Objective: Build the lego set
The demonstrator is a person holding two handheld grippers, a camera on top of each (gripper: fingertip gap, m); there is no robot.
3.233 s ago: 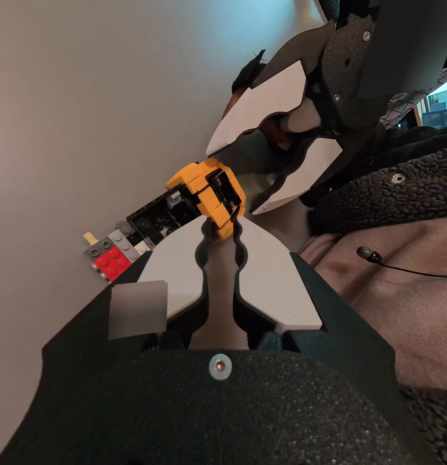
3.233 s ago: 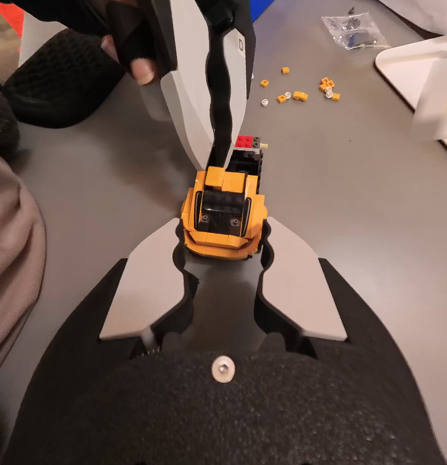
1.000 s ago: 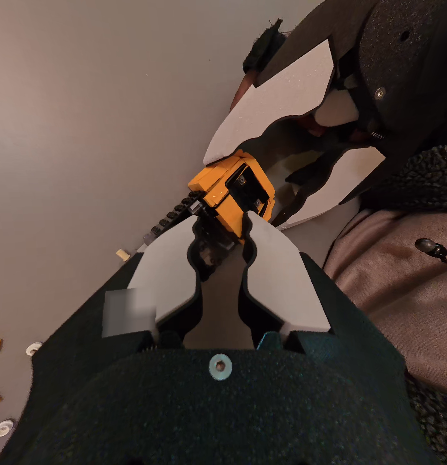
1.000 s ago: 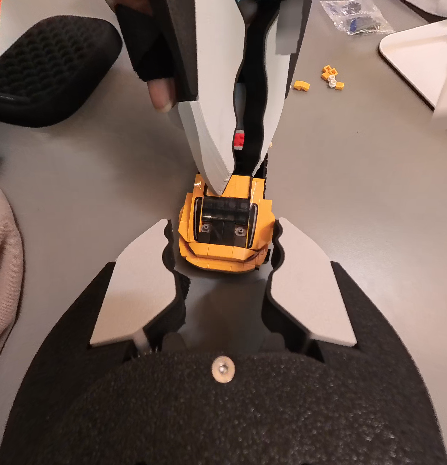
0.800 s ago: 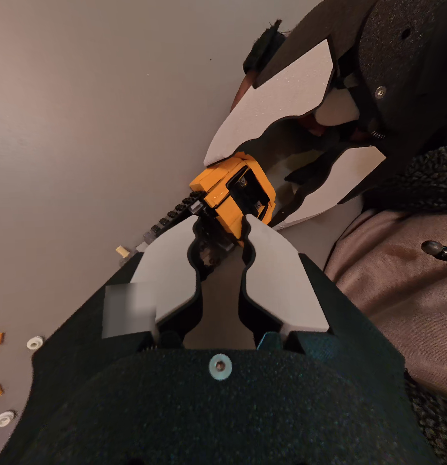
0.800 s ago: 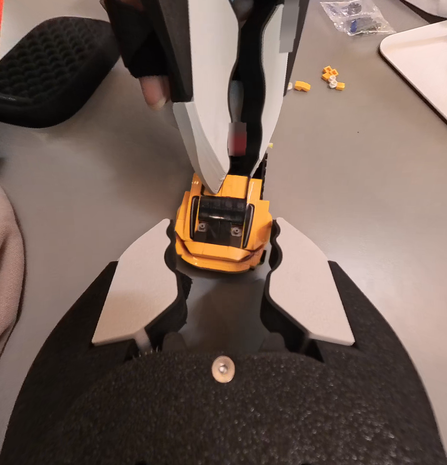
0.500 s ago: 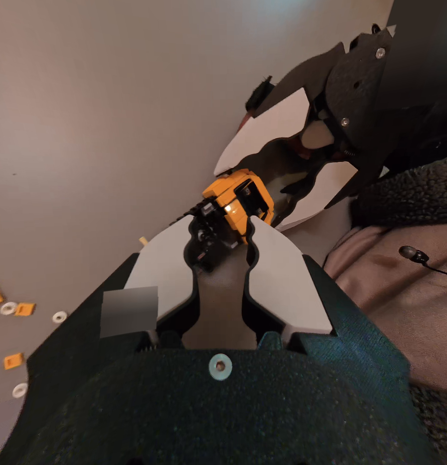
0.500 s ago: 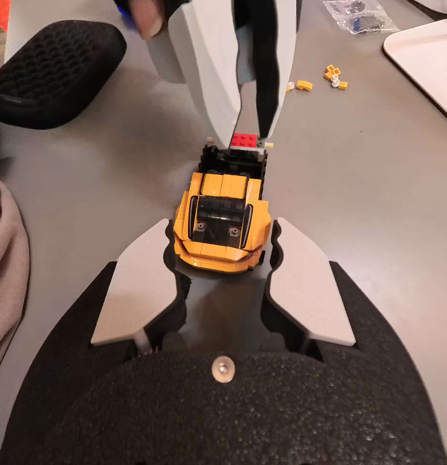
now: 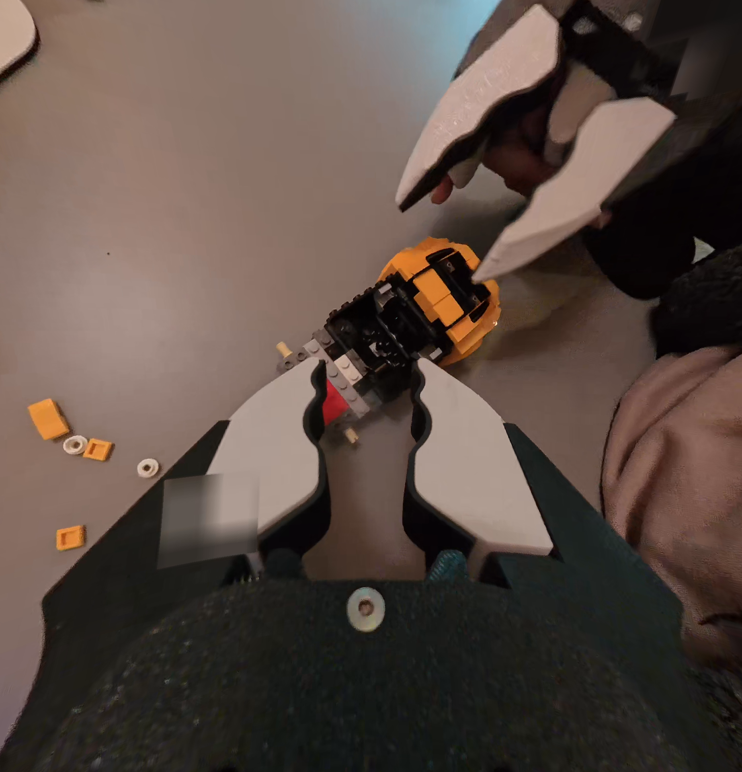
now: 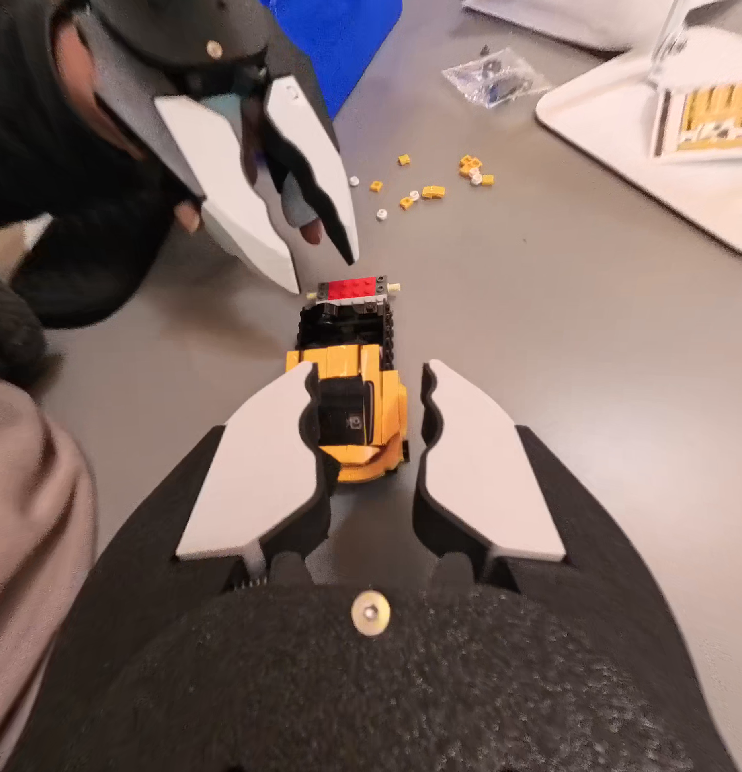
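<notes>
Right hand-held gripper (image 10: 367,378): fingers spread, empty, straddling the yellow nose of the lego car (image 10: 350,372) on the bench (image 10: 549,334). Left hand-held gripper (image 9: 367,367): likewise spread, empty, just short of the car's red tail brick (image 10: 352,288). The car's long axis runs straight away from the right hand-held gripper, nose nearest, tail farthest. Recommended: steady the nose squarely before fetching the loose pieces (image 10: 432,188) beyond.
</notes>
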